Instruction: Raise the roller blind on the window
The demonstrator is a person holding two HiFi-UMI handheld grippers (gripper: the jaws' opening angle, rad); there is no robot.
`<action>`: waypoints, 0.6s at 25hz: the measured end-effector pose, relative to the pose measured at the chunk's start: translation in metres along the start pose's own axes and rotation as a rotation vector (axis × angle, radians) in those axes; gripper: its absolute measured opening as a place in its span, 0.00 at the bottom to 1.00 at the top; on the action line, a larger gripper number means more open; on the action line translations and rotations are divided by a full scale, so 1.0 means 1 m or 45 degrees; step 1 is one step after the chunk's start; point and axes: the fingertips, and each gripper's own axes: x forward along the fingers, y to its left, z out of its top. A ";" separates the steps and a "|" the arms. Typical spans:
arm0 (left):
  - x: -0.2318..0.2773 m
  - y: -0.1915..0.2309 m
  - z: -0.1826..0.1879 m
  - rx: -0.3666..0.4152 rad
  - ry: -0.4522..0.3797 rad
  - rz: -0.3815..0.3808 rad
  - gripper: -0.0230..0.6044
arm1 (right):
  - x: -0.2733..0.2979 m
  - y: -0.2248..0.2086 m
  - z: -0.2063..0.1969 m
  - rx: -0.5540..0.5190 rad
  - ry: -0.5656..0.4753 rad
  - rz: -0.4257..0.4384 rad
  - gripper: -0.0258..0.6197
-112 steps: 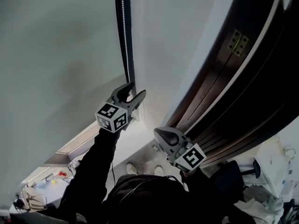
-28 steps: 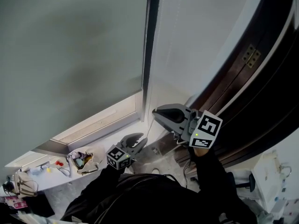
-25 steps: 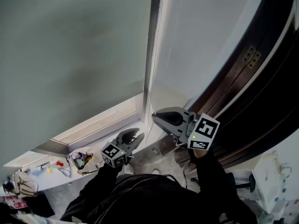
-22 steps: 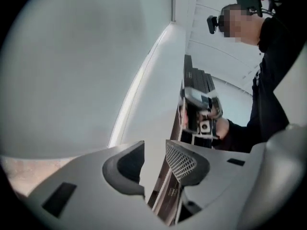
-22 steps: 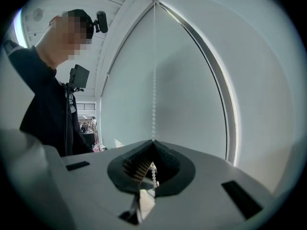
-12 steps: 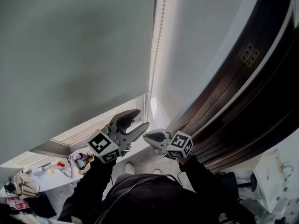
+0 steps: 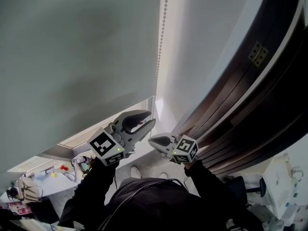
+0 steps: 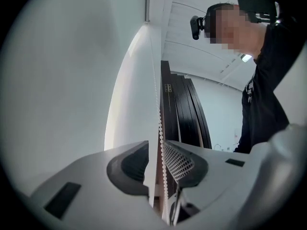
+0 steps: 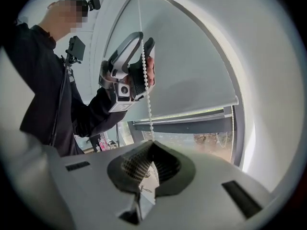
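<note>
Roller blind (image 7: 72, 57), a pale grey matte sheet, covers nearly all the window (image 9: 211, 139), with a strip of glass bare below its bottom bar (image 9: 192, 110). The light, limp cloth is likely best worked by the thin white bead chain (image 7: 160, 42) alongside, which looks slippery to pinch. Right gripper (image 7: 150, 139) is clamped on the chain. Left gripper (image 7: 151, 118), just above, has been closing, its jaws apart around the chain.

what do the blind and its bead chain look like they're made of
Blind: likely fabric, matte grey, flat and free of glare. Chain: small round white beads with a slight sheen, probably plastic, though painted metal can't be ruled out.
</note>
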 end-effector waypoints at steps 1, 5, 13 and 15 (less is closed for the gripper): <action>0.001 -0.001 0.001 0.010 0.008 -0.007 0.20 | 0.001 0.002 0.000 0.001 -0.001 0.007 0.05; 0.003 -0.008 0.003 0.040 0.032 -0.047 0.07 | 0.003 0.005 0.000 0.011 -0.016 0.018 0.05; 0.000 -0.010 0.002 -0.026 -0.048 -0.075 0.05 | -0.008 0.004 -0.002 -0.019 -0.068 0.057 0.05; 0.000 -0.012 -0.003 -0.024 -0.044 -0.074 0.05 | -0.013 0.006 0.002 -0.015 -0.067 0.083 0.21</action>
